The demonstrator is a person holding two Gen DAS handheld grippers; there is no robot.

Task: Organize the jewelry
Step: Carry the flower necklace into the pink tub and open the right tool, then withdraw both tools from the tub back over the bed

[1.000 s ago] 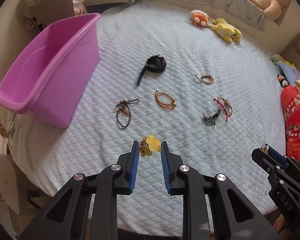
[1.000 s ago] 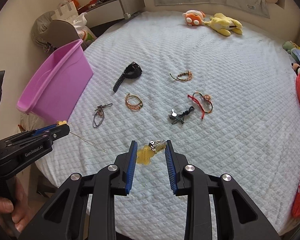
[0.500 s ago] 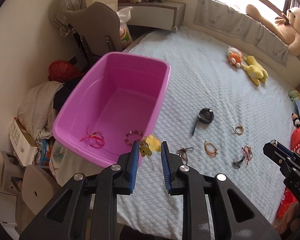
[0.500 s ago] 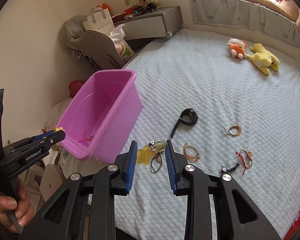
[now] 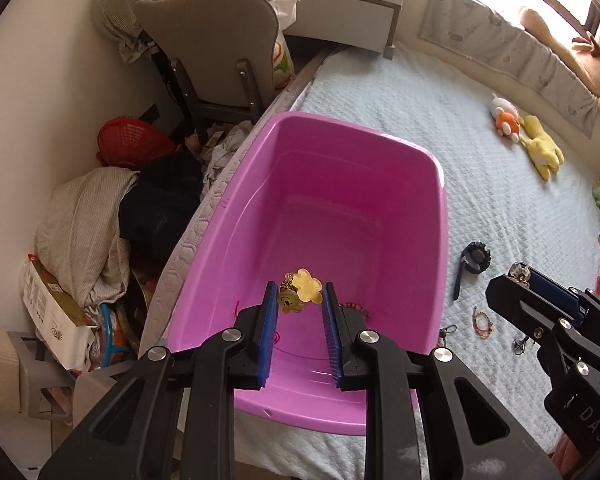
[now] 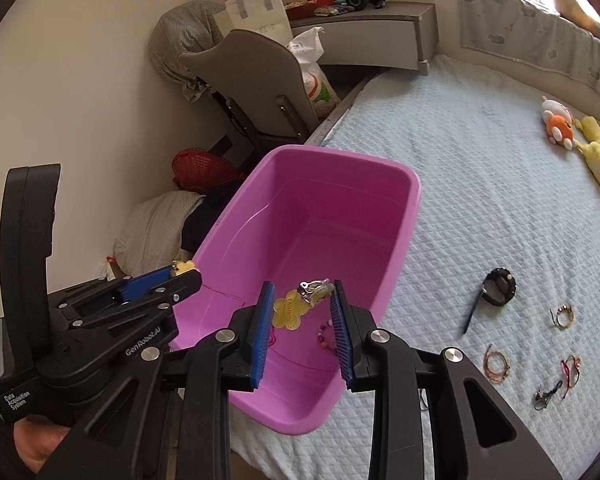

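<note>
Both grippers hang over the near end of the pink tub (image 5: 380, 148), also in the right wrist view (image 6: 340, 160). My left gripper (image 5: 299, 300) is shut on a gold charm piece with a yellow flower tag (image 5: 306, 285). My right gripper (image 6: 302, 302) is shut on a silver clip piece with a yellow tag (image 6: 290, 310). A beaded bracelet (image 6: 324, 336) and a red string (image 5: 276, 336) lie on the tub floor. On the bed lie a black watch (image 6: 498, 282), bracelets (image 6: 496, 362) and a red cord piece (image 6: 572, 366).
The tub sits at the left edge of the light blue bed (image 6: 500, 200). Beyond that edge stand a grey chair (image 5: 208, 60), a red basket (image 5: 132, 144) and piled clothes (image 5: 84, 224). Plush toys (image 5: 536, 140) lie at the far side of the bed.
Both grippers have lifted from the bed and swung left with their pieces held. They now hang over the near end of the pink tub.
</note>
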